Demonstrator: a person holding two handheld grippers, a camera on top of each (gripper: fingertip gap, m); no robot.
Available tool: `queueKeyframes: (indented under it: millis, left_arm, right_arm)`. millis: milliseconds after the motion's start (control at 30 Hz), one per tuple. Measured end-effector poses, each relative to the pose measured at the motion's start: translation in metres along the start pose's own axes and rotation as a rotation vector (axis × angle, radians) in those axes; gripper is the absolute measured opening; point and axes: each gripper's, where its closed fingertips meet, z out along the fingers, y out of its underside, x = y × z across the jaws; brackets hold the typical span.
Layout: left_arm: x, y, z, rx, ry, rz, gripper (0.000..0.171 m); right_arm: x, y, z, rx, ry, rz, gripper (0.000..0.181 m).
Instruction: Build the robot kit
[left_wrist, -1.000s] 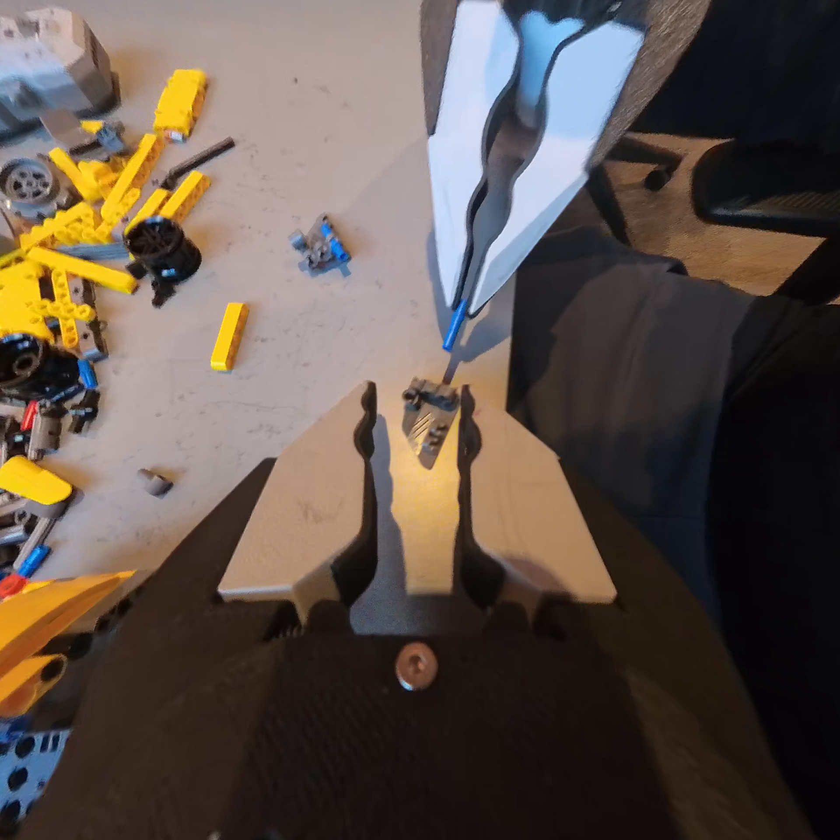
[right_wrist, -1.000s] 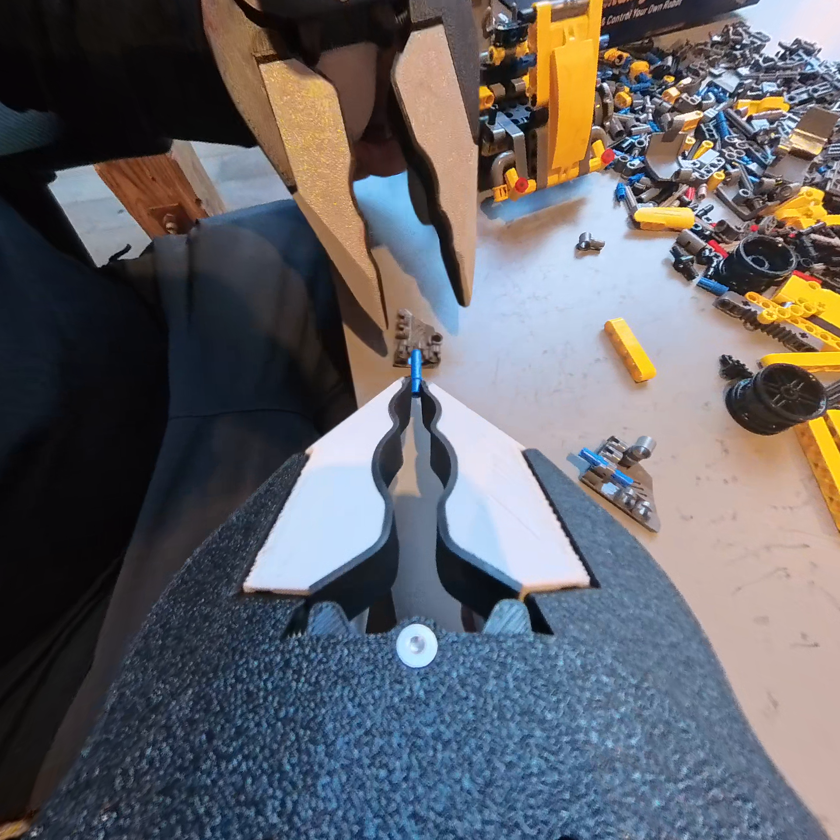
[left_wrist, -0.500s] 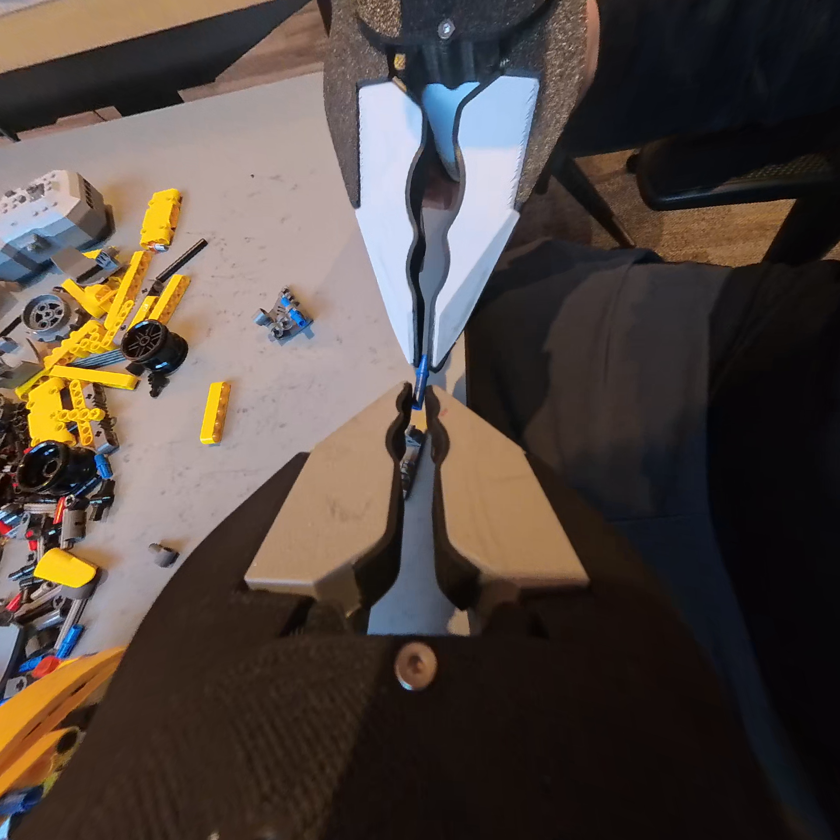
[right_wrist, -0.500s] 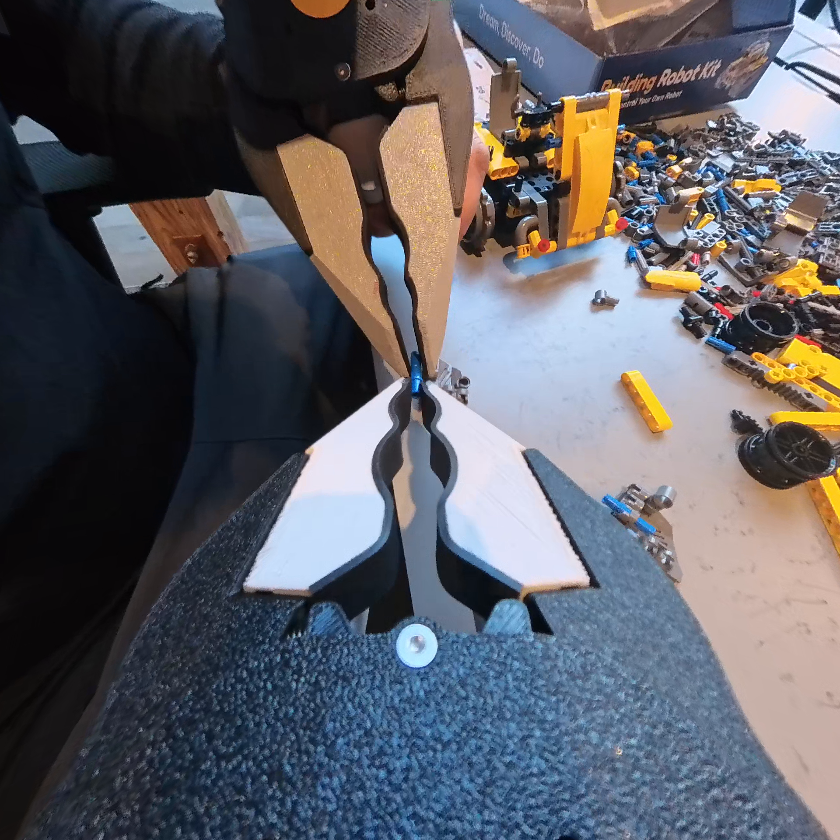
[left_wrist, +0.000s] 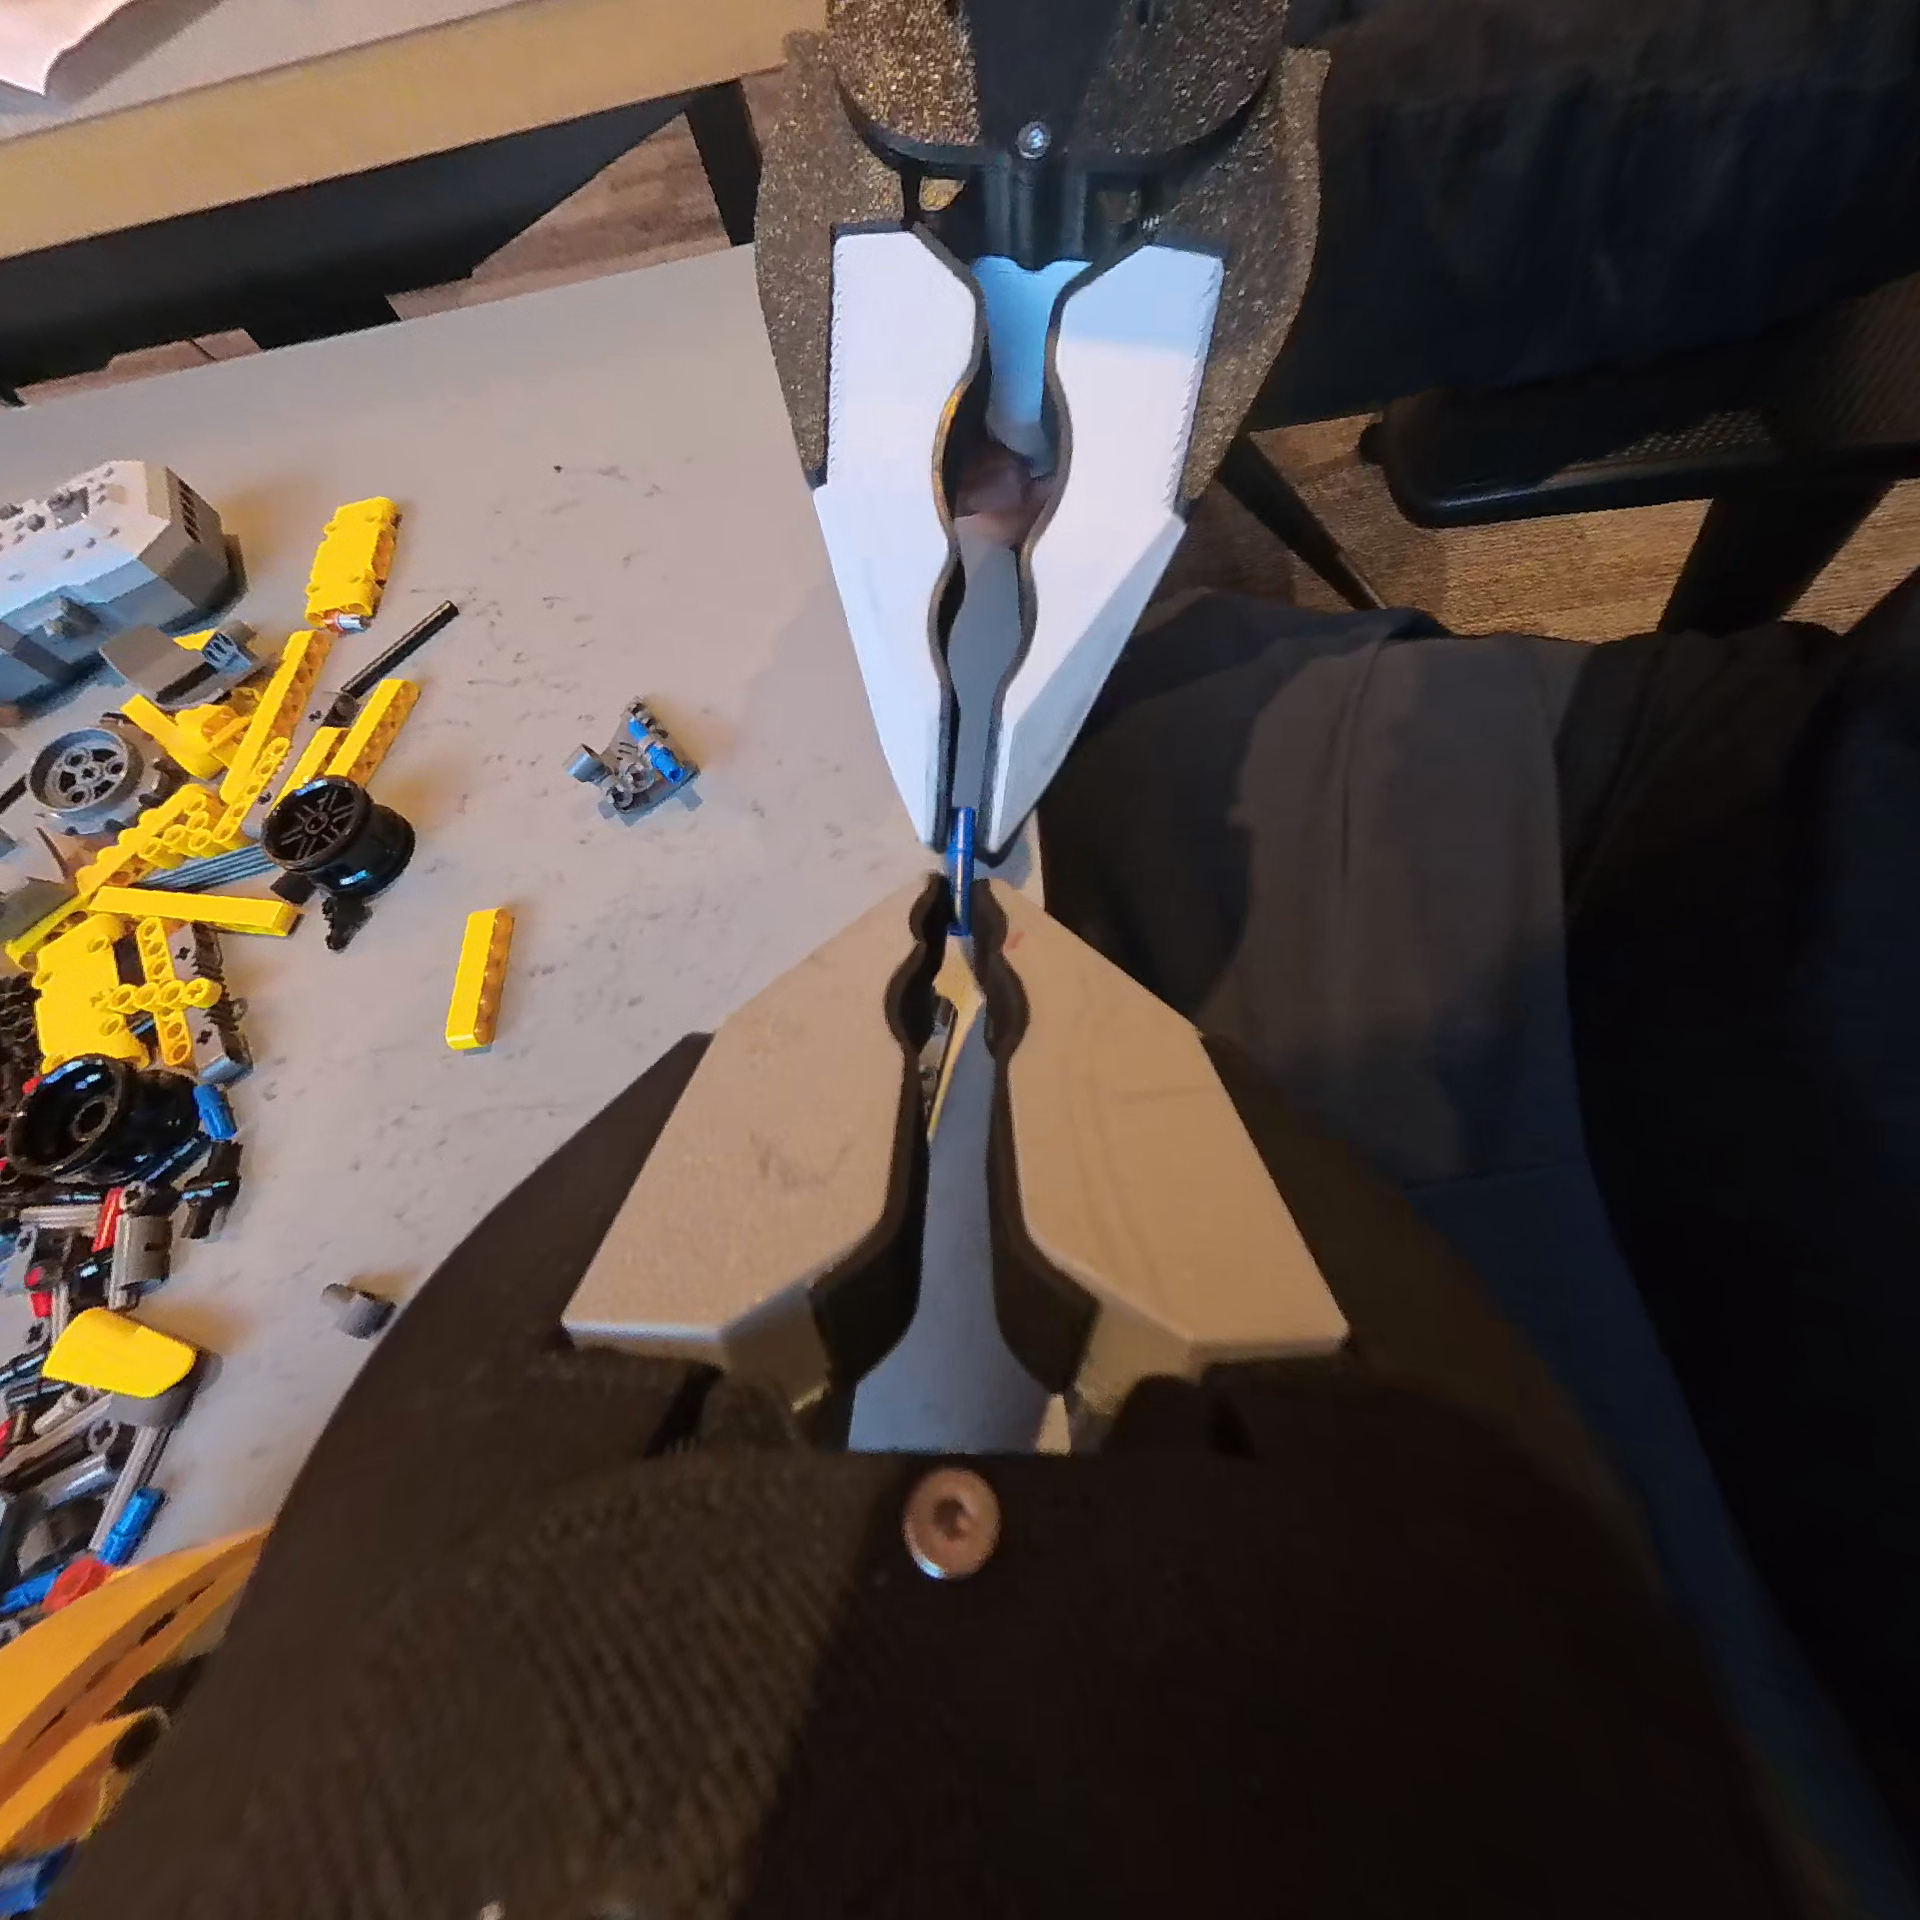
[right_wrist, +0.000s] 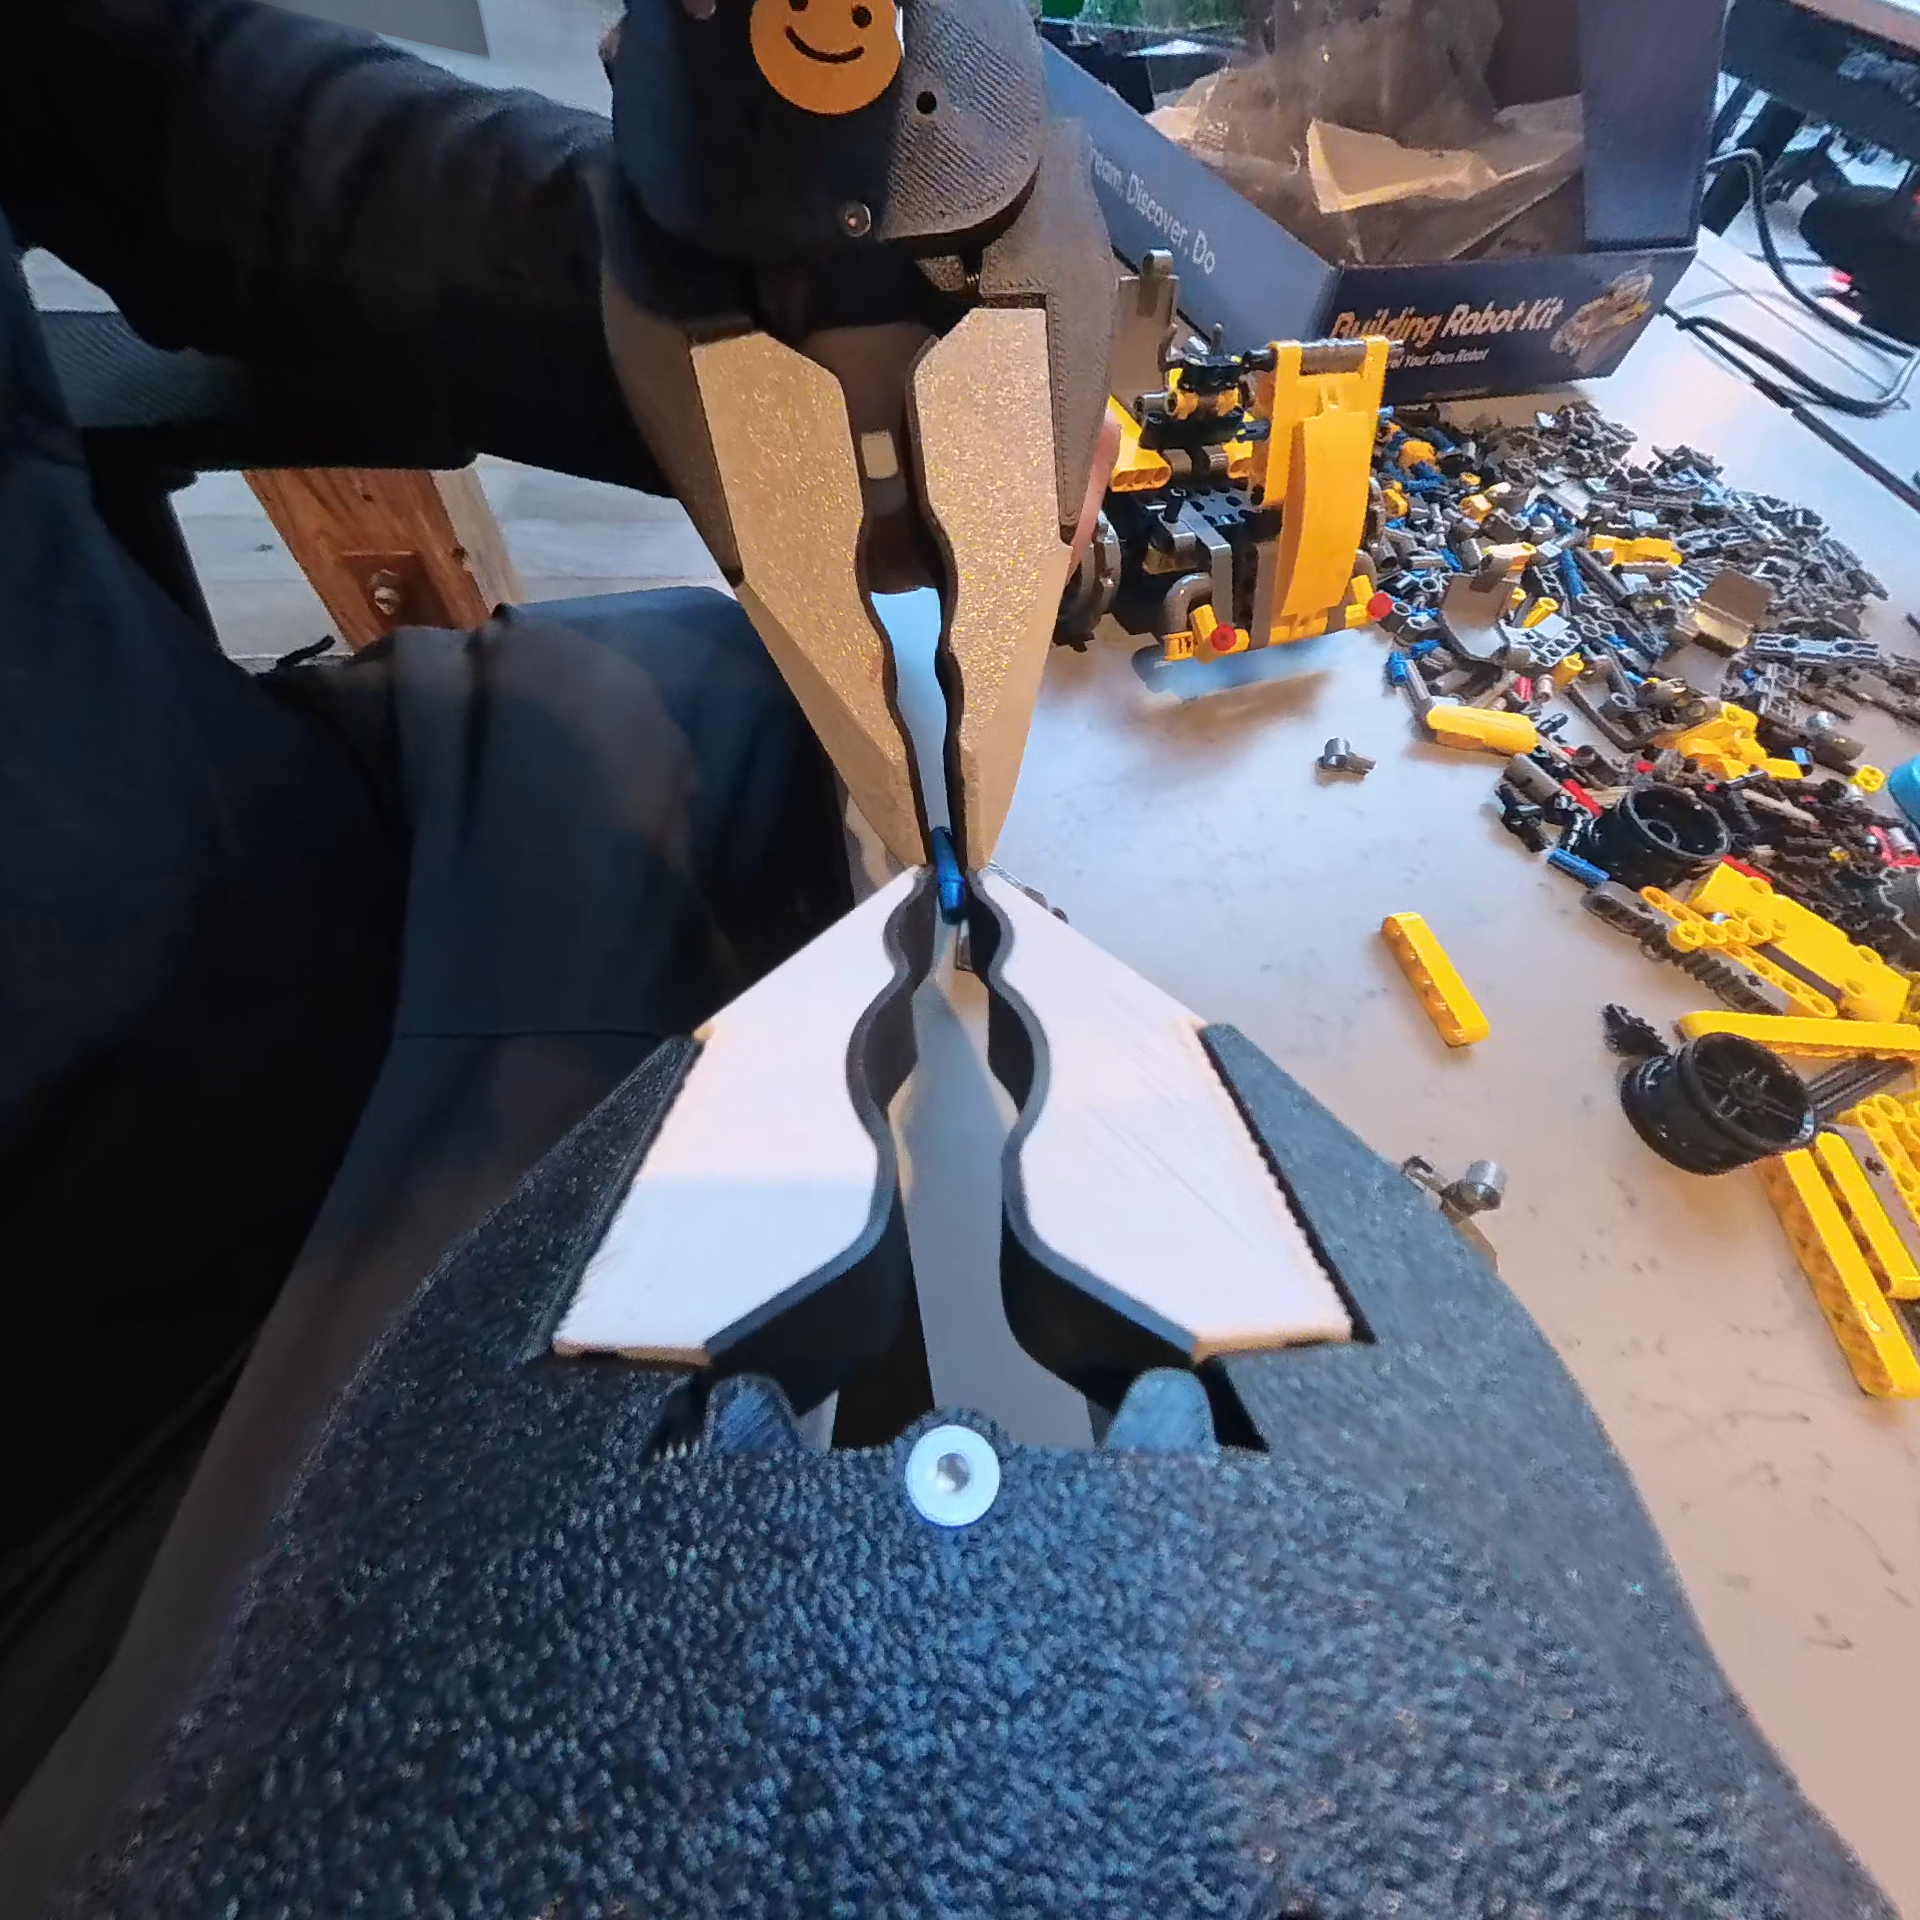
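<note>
My left gripper (left_wrist: 961, 909), with tan fingers, is shut on a small dark grey toothed piece (left_wrist: 951, 1023), held in the air by the table's near edge. My right gripper (right_wrist: 945, 888), with white fingers, is shut on a thin blue pin (right_wrist: 943, 857). The two grippers meet tip to tip. The blue pin (left_wrist: 963, 847) reaches from the right gripper's tips (left_wrist: 961, 831) into the gap between the left fingertips. In the right wrist view the left gripper (right_wrist: 945, 826) comes down from above. Whether the pin sits in the grey piece is hidden.
On the grey table (left_wrist: 644, 499) lie a yellow beam (left_wrist: 480, 977), a black wheel (left_wrist: 332, 836), a small grey-blue assembly (left_wrist: 634, 758) and heaps of yellow and black parts (right_wrist: 1662, 644). A yellow vehicle model (right_wrist: 1268, 499) and a dark blue box (right_wrist: 1455, 270) stand behind. A person's dark-clothed legs (left_wrist: 1455, 935) are beside the edge. Both grippers' tips are close together, under 4 cm apart. Both grippers' tips are roughly 15 cm from the yellow vehicle model (right_wrist: 1268, 499). It turns up in the left wrist view (left_wrist: 120, 1748) as well.
My left gripper has shut on the grey piece that lay on the table and lifted it. Both grippers have come together tip to tip, the blue pin meeting the left fingertips.
</note>
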Motion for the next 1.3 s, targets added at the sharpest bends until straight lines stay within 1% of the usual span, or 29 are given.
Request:
queueKeyframes:
  millis: [400, 467, 533, 600, 667, 733, 833, 967, 1100, 1233, 1300]
  left_arm:
    - [0.001, -0.001, 0.001, 0.017, -0.003, 0.024, 0.002]
    - [0.001, -0.001, 0.001, 0.018, 0.002, 0.010, 0.002]
    - [0.001, 0.000, 0.002, 0.013, 0.016, -0.038, 0.002]
    - [-0.002, 0.006, 0.001, -0.017, 0.038, -0.119, 0.005]
    - [-0.016, 0.012, -0.004, -0.041, 0.009, -0.169, 0.016]
    - [-0.021, 0.017, -0.007, -0.058, -0.002, -0.169, 0.023]
    - [-0.019, 0.027, -0.002, -0.125, -0.005, -0.139, 0.034]
    - [-0.018, 0.033, 0.007, -0.155, 0.021, -0.158, 0.034]
    - [-0.024, 0.043, 0.009, -0.219, 0.008, -0.094, 0.034]
    - [-0.018, 0.049, 0.012, -0.243, 0.070, -0.101, 0.034]
    - [-0.015, 0.049, 0.014, -0.243, 0.096, -0.110, 0.028]
  right_arm:
    - [-0.002, 0.001, 0.000, 0.003, -0.017, 0.019, 0.005]
    - [-0.002, 0.002, 0.000, 0.001, -0.018, 0.012, 0.005]
    - [-0.002, 0.003, 0.001, -0.008, -0.012, -0.003, 0.005]
    - [0.001, 0.008, 0.003, -0.042, 0.005, 0.010, 0.005]
    - [0.002, 0.018, 0.007, -0.095, 0.023, 0.045, 0.005]
    - [0.002, 0.026, 0.008, -0.130, 0.047, 0.072, 0.005]
    - [0.001, 0.033, 0.010, -0.151, 0.077, 0.098, 0.004]
    - [0.002, 0.034, 0.011, -0.133, 0.095, 0.129, 0.004]
    - [0.004, 0.035, 0.011, -0.096, 0.132, 0.173, 0.005]
    - [0.001, 0.037, 0.012, -0.076, 0.144, 0.186, 0.004]
    - [0.004, 0.037, 0.012, -0.074, 0.164, 0.172, 0.004]
